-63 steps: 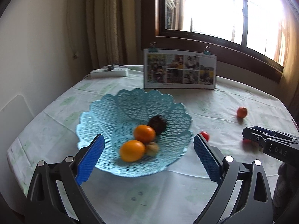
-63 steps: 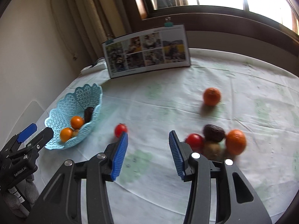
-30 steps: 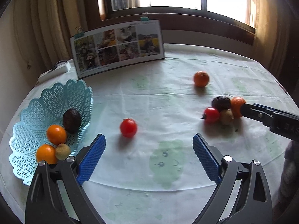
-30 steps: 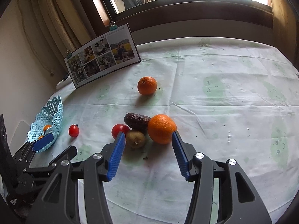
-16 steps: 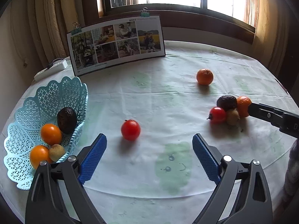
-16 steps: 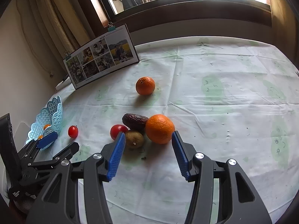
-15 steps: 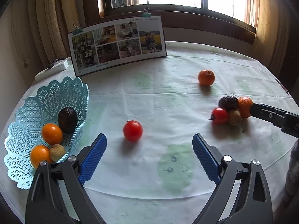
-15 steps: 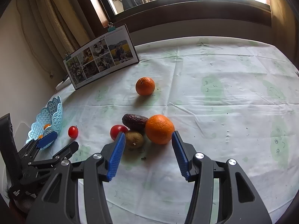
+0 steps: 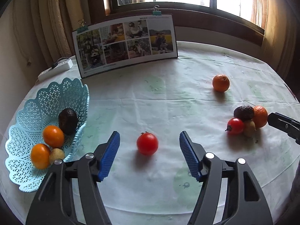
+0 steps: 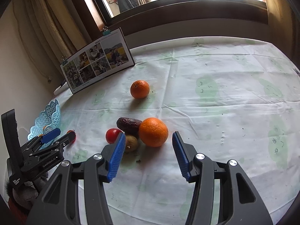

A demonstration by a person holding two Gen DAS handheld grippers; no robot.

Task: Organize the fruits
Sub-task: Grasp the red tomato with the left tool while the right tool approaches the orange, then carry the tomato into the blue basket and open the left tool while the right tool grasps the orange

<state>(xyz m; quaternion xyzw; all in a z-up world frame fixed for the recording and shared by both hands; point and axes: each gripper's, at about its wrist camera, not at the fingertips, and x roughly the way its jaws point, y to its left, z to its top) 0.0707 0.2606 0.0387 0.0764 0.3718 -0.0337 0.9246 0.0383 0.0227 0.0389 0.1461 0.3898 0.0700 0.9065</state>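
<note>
A lone red tomato (image 9: pixel 147 143) lies on the tablecloth between the blue pads of my open left gripper (image 9: pixel 148 140), untouched. At the left stands a light-blue lattice basket (image 9: pixel 24 112) holding two oranges, a dark avocado and a small kiwi. My right gripper (image 10: pixel 148 140) is open just short of a big orange (image 10: pixel 153 132) that rests against a dark avocado (image 10: pixel 128 124), a kiwi (image 10: pixel 131 143) and a second tomato (image 10: pixel 112 135). A separate orange (image 10: pixel 139 89) lies farther back. In the left wrist view the same cluster (image 9: pixel 247 118) sits at the right.
A photo board (image 9: pixel 124 44) with binder clips stands at the back of the table below a window. A white power strip (image 9: pixel 56 68) lies at the far left edge. The round table (image 10: pixel 234 97) has a pale green-printed cloth.
My left gripper has come down and forward, so the lone tomato now lies between its pads. The right gripper has edged closer to the big orange. Both stay open.
</note>
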